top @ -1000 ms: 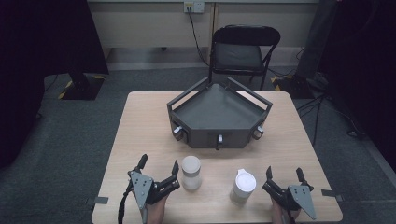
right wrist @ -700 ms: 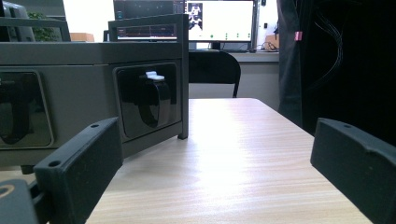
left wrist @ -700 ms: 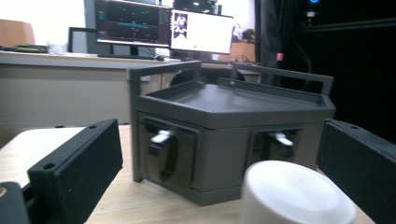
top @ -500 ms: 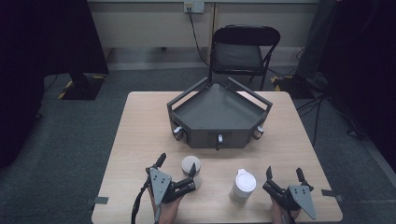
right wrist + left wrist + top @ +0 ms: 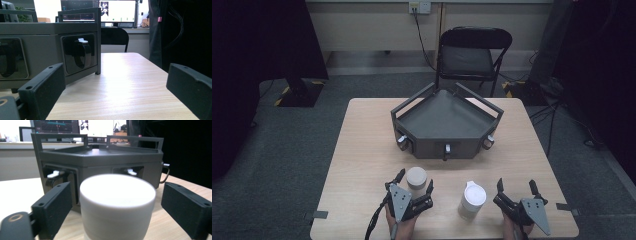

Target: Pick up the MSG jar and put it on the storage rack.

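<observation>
While the left gripper (image 5: 414, 188) is closing, jaws not yet touching the white cylinder (image 5: 117, 206), centring it is keeping the grip square.

Near the tabletop's front edge, left of centre, the left gripper (image 5: 414, 182) points away from the person, its jaws having just been closing yet standing apart, neither pad pressing anything. The hand beneath it comes up from the front edge. The right gripper (image 5: 516, 188) sits near the front right corner, jaws spread wide, nothing between them.
</observation>
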